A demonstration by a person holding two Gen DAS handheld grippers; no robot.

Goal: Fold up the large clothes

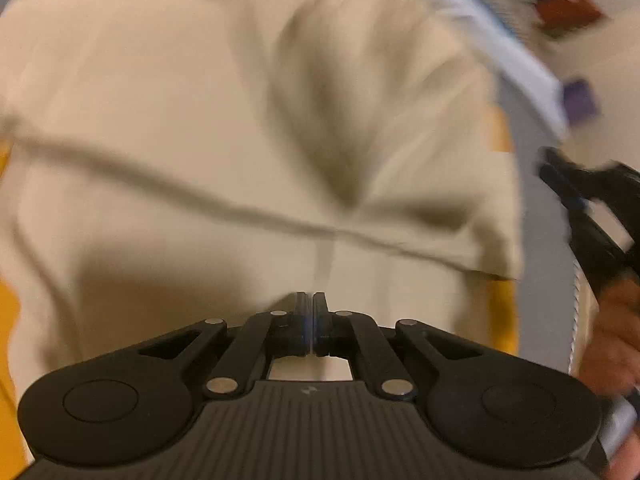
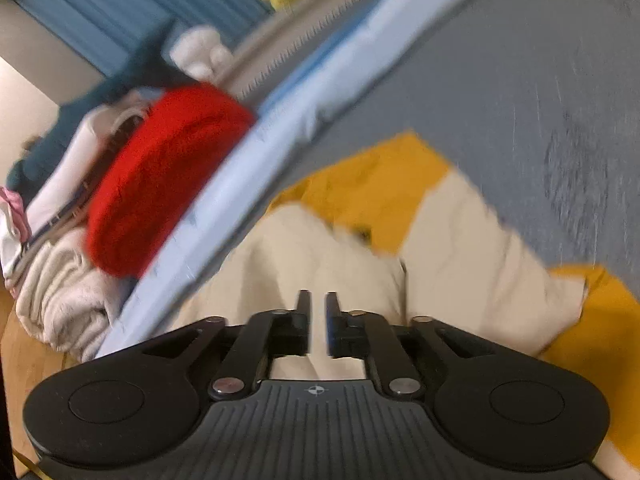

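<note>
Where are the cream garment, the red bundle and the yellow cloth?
Cream garment [image 1: 200, 100]: left wrist view, its broad flat middle.
Red bundle [image 2: 160, 168]: right wrist view, its fuzzy top, in the pile.
Yellow cloth [image 2: 380, 184]: right wrist view, patch showing beyond the cream garment.

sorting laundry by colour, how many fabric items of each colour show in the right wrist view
red: 1, knit piece
cream: 1, garment
yellow: 1, cloth
light blue: 1, folded cloth
white or off-white: about 2 in the stack, blurred
total: about 6
</note>
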